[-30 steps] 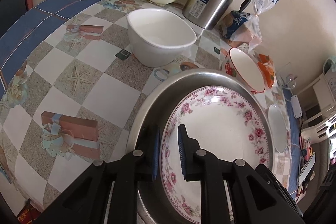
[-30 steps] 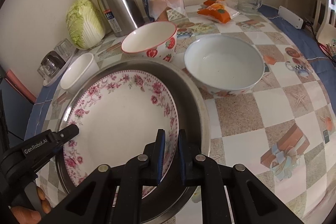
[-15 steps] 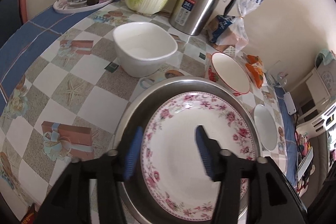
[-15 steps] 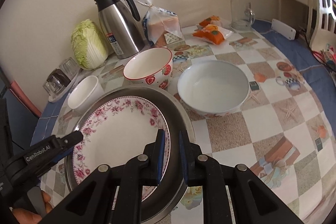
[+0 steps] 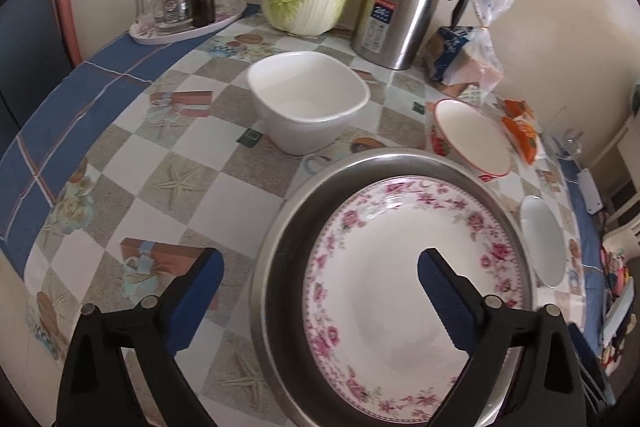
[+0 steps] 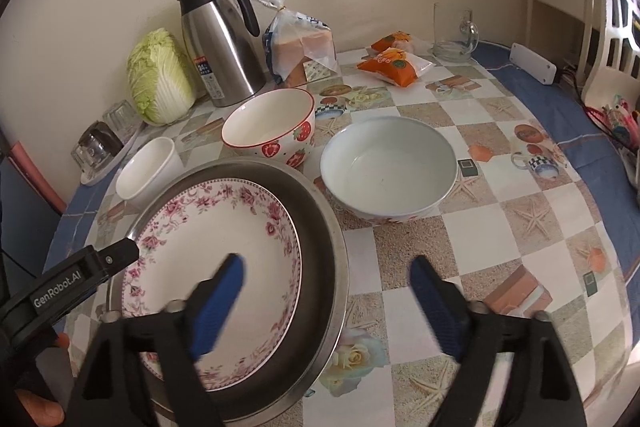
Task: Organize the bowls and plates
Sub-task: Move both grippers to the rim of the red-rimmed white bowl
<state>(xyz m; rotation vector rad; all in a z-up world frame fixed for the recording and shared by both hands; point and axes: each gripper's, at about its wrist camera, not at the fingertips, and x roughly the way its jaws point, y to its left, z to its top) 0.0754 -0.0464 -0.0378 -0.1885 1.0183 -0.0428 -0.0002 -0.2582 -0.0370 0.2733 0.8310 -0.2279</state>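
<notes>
A glossy ceramic plate [image 5: 404, 267] is lying in a brushed metal tray [image 5: 288, 251] on shiny oilcloth [image 5: 120, 195].

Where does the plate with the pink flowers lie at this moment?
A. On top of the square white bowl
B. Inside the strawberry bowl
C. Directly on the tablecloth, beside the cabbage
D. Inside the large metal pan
D: the floral plate rests inside the metal pan, whose steel rim circles it on all sides; both grippers are open and hold nothing.
</notes>
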